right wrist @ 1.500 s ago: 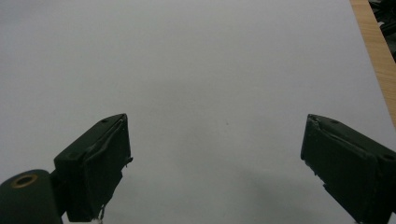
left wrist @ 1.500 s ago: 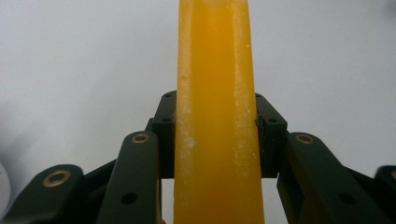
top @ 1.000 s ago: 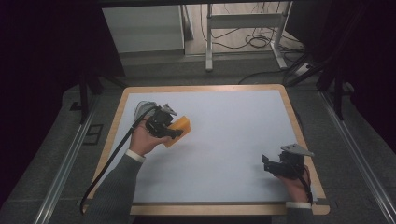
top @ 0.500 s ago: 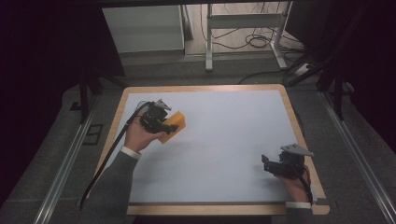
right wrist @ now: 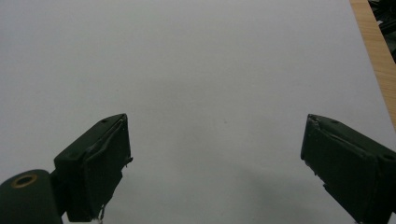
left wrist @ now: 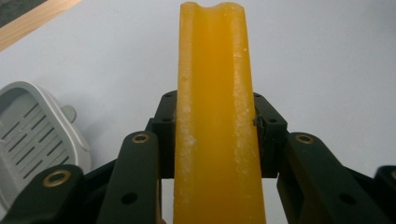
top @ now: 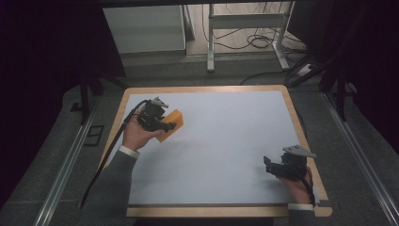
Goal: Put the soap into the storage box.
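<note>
In the left gripper view the orange bar (left wrist: 215, 112) runs off the bottom edge, so its near end is unseen, and the pads (left wrist: 164, 135) cover its flanks. The grey slotted dish (left wrist: 35, 135) is cut by the left edge. In the high view the hand (top: 137, 135) hides the bar's underside.

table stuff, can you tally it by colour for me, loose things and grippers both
Yellow-orange: 1, the soap bar clamped in the left gripper.
Light grey: 1, the slotted soap dish lying on the table beside it.
Black: 2, the left gripper and the right gripper, which is open over bare table.
Total: 4
</note>
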